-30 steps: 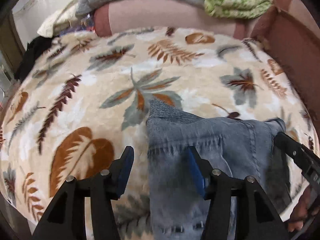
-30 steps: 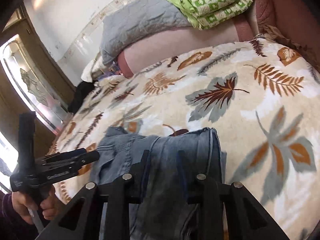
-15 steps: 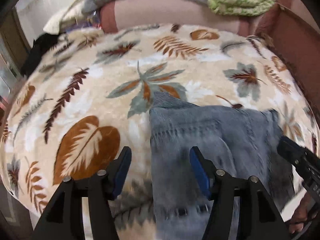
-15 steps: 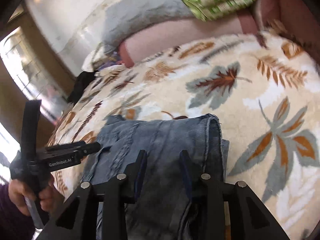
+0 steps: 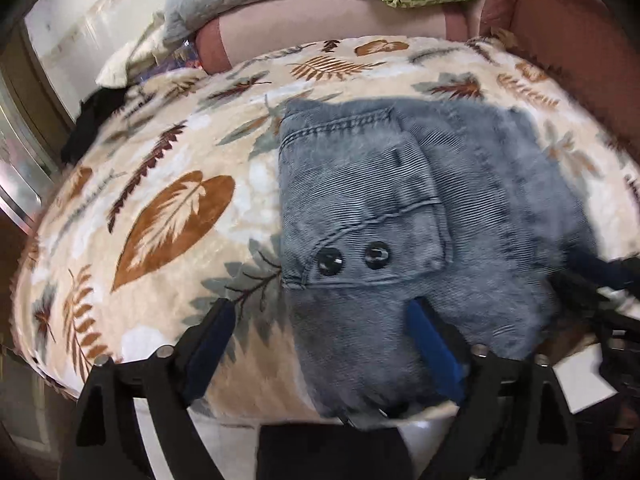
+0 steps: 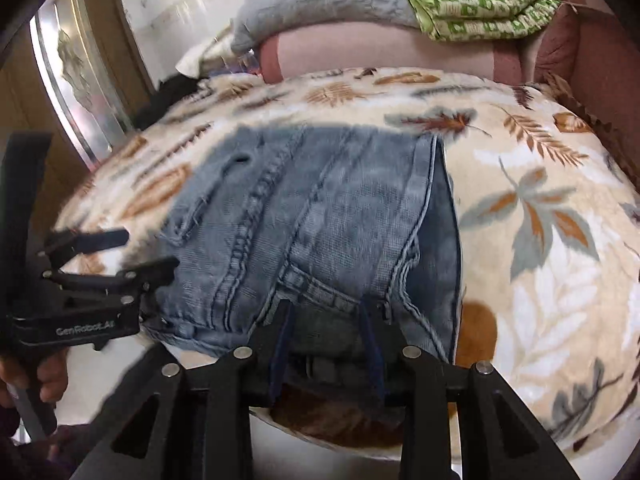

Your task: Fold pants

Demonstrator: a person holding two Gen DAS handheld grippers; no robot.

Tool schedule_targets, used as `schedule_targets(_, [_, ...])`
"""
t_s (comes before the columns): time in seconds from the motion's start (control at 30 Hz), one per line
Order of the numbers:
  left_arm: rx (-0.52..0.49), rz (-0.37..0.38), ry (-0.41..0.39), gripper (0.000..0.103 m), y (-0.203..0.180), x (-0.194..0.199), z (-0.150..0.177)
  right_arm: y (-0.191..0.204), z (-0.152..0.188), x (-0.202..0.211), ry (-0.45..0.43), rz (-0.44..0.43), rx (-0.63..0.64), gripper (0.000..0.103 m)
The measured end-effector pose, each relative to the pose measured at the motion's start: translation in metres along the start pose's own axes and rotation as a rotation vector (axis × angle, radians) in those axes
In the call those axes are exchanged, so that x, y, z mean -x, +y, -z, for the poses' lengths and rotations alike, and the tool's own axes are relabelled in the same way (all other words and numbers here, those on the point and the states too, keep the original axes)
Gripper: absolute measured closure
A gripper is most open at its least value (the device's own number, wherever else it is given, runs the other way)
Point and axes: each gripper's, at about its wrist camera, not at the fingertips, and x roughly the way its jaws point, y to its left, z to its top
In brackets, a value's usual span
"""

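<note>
Blue denim pants (image 5: 404, 208) lie folded in a bundle on the leaf-print blanket (image 5: 168, 200), near its front edge; they also show in the right wrist view (image 6: 320, 216). My left gripper (image 5: 320, 344) is open, its right finger on the denim's near edge, its left finger over bare blanket. It also appears at the left of the right wrist view (image 6: 120, 256). My right gripper (image 6: 326, 320) is open, its fingers astride the waistband fold at the near edge, not pinching it.
The blanket covers a bed with a pink headboard bolster (image 6: 384, 52), a grey pillow (image 6: 320, 0) and a green patterned quilt (image 6: 480, 4) at the back. A dark garment (image 5: 92, 120) lies at the far left. A maroon side panel (image 5: 580, 48) runs along the right.
Both grippers have pulled back toward the bed's front edge, so more of the pants shows. The pants have shifted and now show a pocket with two buttons.
</note>
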Motion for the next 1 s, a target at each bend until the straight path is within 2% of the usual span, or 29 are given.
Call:
schedule_targets(0.1, [0.029, 0.005, 0.009, 0.008, 0.005, 0.001, -0.002, 0.005, 0.005, 0.002, -0.016, 0.037, 0.008, 0.065])
schedule_targets(0.2, [0.021, 0.0, -0.005, 0.008, 0.01, 0.018, -0.007, 0.002, 0.007, 0.013, -0.027, 0.03, -0.055, 0.065])
schedule_targets(0.27, [0.008, -0.027, -0.04, 0.008, 0.012, 0.034, -0.009, 0.002, 0.005, 0.025, -0.055, 0.028, -0.066, 0.065])
schedule_targets(0.37, [0.017, -0.019, -0.11, 0.008, 0.017, 0.061, -0.012, 0.007, 0.0, 0.054, -0.143, 0.008, -0.08, 0.065])
schedule_targets(0.4, [0.021, -0.02, -0.129, 0.008, 0.019, 0.068, -0.014, 0.007, -0.002, 0.063, -0.164, 0.001, -0.091, 0.063])
schedule_targets(0.47, [0.026, -0.024, -0.18, 0.008, 0.022, 0.087, -0.018, 0.011, -0.006, 0.081, -0.211, 0.002, -0.099, 0.053])
schedule_targets(0.63, [0.041, -0.032, -0.289, 0.008, 0.031, 0.13, -0.026, 0.023, -0.015, 0.123, -0.295, 0.019, -0.078, 0.052])
schedule_targets(0.87, [0.047, -0.032, -0.374, 0.008, 0.041, 0.172, -0.026, 0.044, -0.029, 0.154, -0.313, 0.053, -0.056, 0.046])
schedule_targets(1.0, [0.06, -0.036, -0.397, 0.008, 0.05, 0.188, -0.022, 0.062, -0.037, 0.159, -0.269, 0.1, -0.033, 0.046])
